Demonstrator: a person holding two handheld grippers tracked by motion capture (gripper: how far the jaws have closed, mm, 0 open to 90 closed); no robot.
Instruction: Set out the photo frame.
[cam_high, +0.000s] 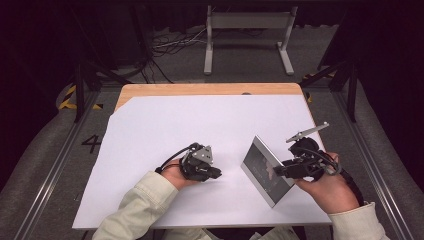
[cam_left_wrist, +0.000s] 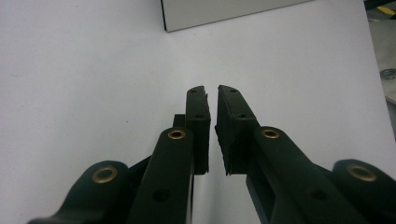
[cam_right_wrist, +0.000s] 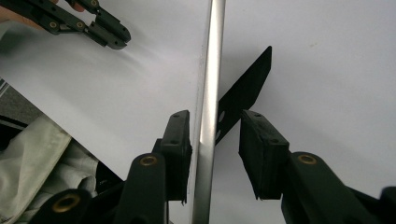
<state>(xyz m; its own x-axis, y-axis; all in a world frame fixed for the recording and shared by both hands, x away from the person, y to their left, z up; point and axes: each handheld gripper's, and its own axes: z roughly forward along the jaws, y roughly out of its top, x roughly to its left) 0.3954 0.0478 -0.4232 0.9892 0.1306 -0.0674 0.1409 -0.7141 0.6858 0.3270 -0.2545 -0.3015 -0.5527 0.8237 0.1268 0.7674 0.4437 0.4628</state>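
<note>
A picture frame (cam_high: 260, 167) with a silver rim stands tilted on the white sheet (cam_high: 200, 125), right of centre. My right gripper (cam_high: 278, 171) reaches it from the right. In the right gripper view the silver edge (cam_right_wrist: 212, 56) runs up between the jaws of my right gripper (cam_right_wrist: 212, 119). The left pad lies close against that edge and the right pad stands off it, so the gripper is open. The frame's black back stand (cam_right_wrist: 247, 86) sticks out behind. My left gripper (cam_high: 218, 173) (cam_left_wrist: 211, 88) rests on the sheet to the left, its jaws a narrow gap apart around nothing.
The sheet covers a wooden table whose back edge (cam_high: 200, 89) shows. A metal stand (cam_high: 248, 37) and cables (cam_high: 170, 45) sit on the floor beyond. The frame's corner (cam_left_wrist: 224, 11) lies ahead of the left gripper. A pale sleeve (cam_right_wrist: 37, 158) is near the table's front edge.
</note>
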